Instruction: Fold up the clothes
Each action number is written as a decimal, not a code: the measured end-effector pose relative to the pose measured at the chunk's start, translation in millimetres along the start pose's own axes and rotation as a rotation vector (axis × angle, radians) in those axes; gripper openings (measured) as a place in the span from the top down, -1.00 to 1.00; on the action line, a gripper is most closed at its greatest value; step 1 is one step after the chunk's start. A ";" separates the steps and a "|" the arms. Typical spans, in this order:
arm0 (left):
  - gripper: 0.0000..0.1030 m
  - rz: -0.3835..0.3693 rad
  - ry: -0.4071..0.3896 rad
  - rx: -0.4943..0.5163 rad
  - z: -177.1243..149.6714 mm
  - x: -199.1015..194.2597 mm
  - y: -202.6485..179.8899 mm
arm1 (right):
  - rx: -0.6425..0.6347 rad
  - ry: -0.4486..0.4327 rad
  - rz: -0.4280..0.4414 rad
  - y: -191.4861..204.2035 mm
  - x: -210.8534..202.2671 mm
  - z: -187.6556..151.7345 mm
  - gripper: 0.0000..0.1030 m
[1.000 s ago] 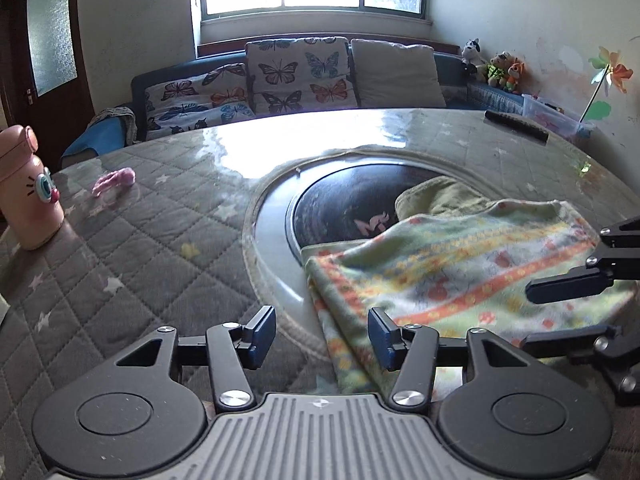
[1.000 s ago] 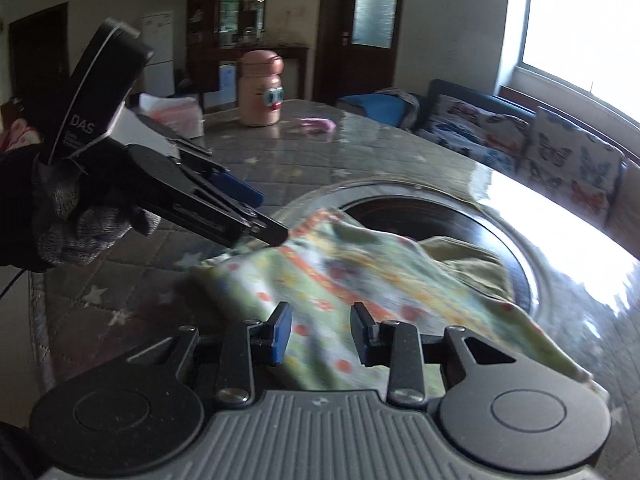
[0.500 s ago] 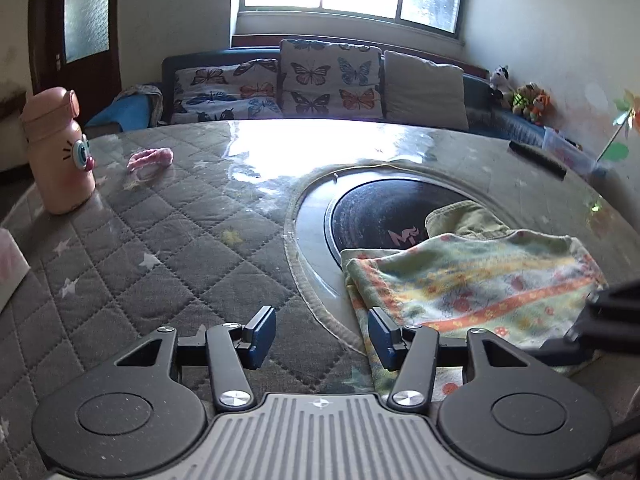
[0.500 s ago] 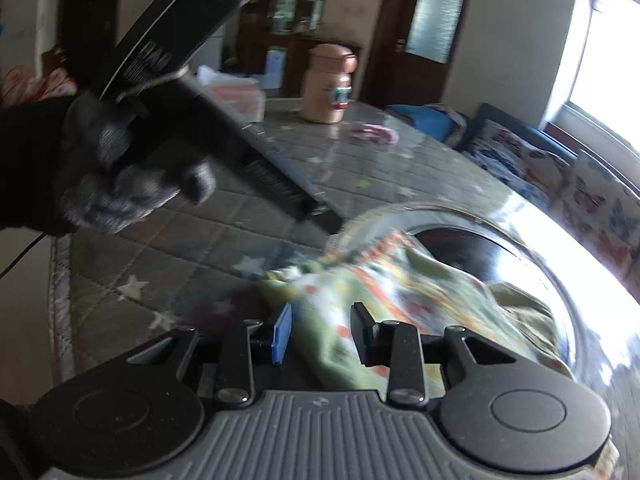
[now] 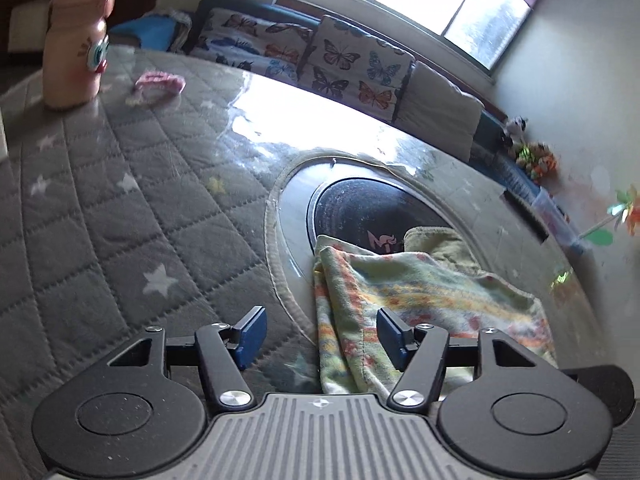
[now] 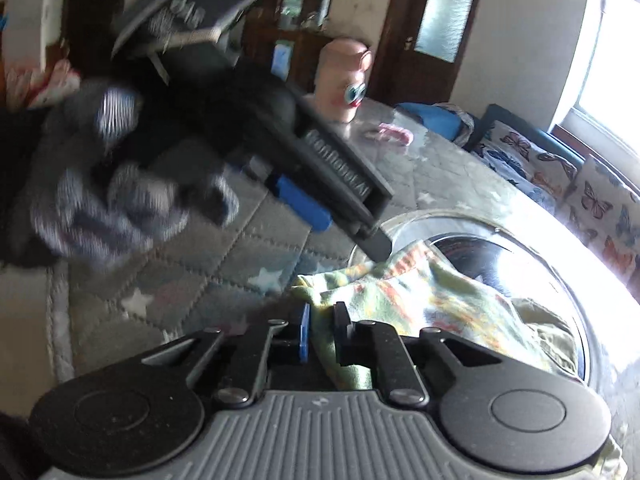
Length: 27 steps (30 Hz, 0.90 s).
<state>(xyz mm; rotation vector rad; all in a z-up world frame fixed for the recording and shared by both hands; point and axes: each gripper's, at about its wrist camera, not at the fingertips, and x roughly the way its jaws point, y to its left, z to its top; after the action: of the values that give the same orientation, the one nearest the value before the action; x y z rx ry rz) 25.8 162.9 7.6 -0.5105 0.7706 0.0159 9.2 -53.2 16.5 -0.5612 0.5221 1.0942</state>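
On quilted table (image 5: pixel 120 208): floral cloth (image 5: pixel 420 292) rumpled; right tongs (image 6: pixel 322 330) closing on its edge; left tongs (image 5: pixel 320 334) opening, pads clear of it.

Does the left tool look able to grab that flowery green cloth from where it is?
Probably yes. The left tool has its jaws opening, and the edge of the flowery green cloth already lies between them on the quilted grey table cover, with nothing in the way.
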 end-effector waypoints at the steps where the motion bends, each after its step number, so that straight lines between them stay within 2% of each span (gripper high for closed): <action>1: -0.34 -0.013 0.001 -0.031 0.1 -0.1 1.0 | 0.020 -0.011 0.002 -3.1 -3.9 1.0 0.81; 5: -0.34 -0.062 0.010 -0.134 0.6 0.9 2.4 | 0.069 -0.047 0.006 -13.3 -18.2 1.7 0.82; 12: -0.27 -0.144 0.062 -0.233 0.7 15.9 -5.1 | 0.100 -0.084 0.019 -22.2 -36.0 -2.6 0.84; 14: 0.05 -0.160 0.078 -0.256 -0.6 20.0 -5.5 | 0.105 -0.089 0.025 -24.5 -39.3 -4.4 0.84; 15: 0.12 -0.167 0.085 -0.267 -1.2 22.0 -5.5 | 0.108 -0.091 0.029 -25.0 -40.8 -5.6 0.84; 17: 0.47 -0.175 0.097 -0.290 -2.6 25.5 -4.7 | 0.113 -0.094 0.037 -25.2 -43.9 -8.1 0.84; 20: 0.76 -0.172 0.102 -0.321 -4.5 28.0 -0.6 | 0.121 -0.083 0.062 -26.3 -45.7 -10.7 0.84; 23: 0.79 -0.159 0.096 -0.314 -5.3 27.8 0.5 | 0.149 -0.080 0.075 -31.4 -49.9 -14.9 0.83; 27: 0.79 -0.146 0.098 -0.303 -6.5 28.8 0.1 | 0.207 -0.063 0.007 -47.5 -58.7 -30.3 0.83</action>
<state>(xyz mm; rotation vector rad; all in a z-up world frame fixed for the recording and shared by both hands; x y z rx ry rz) 42.3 155.2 -15.7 -0.8592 0.8295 -0.0283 27.9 -128.9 39.4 -0.3432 0.5753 1.0460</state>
